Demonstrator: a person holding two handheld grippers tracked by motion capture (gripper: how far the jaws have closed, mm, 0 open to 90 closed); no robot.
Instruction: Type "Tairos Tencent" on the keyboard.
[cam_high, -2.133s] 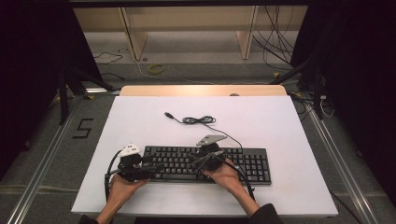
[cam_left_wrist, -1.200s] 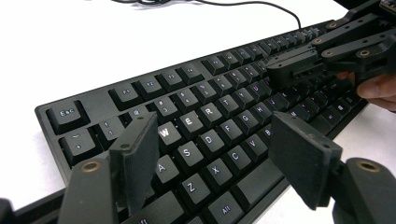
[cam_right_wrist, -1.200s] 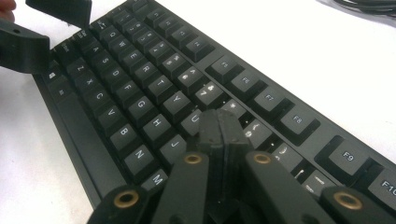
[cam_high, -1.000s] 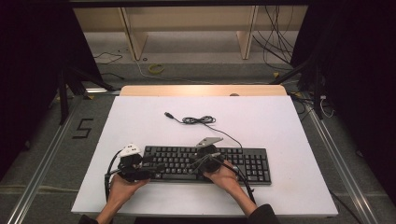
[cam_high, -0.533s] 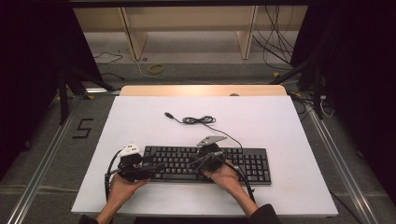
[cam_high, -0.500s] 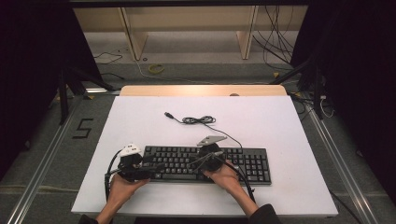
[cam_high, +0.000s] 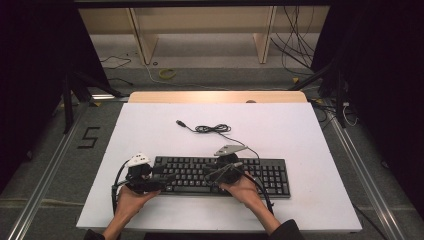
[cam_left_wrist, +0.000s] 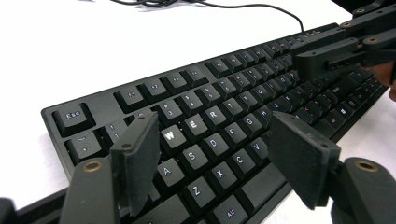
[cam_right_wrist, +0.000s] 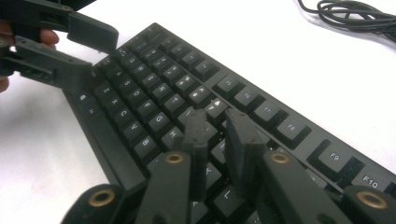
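Observation:
A black keyboard (cam_high: 270, 175) lies on the white table (cam_high: 310, 140), its cable (cam_high: 212, 129) coiled behind it. My left gripper (cam_high: 167, 176) hovers low over the keyboard's left end. In the left gripper view its jaws (cam_left_wrist: 215, 140) stand wide open astride the W, E, R keys (cam_left_wrist: 210, 112). My right gripper (cam_high: 209, 172) points left over the middle keys. In the right gripper view its jaws (cam_right_wrist: 217, 123) have just been opening and show a narrow gap with nothing gripped between them. Each gripper faces the other across the keys (cam_right_wrist: 154, 93).
A wooden strip (cam_high: 217, 96) runs along the table's far edge. Bare white surface lies behind the keyboard around the cable and its plug (cam_high: 179, 122). Metal floor rails (cam_high: 45, 175) flank the table, and loose wires lie on the floor beyond.

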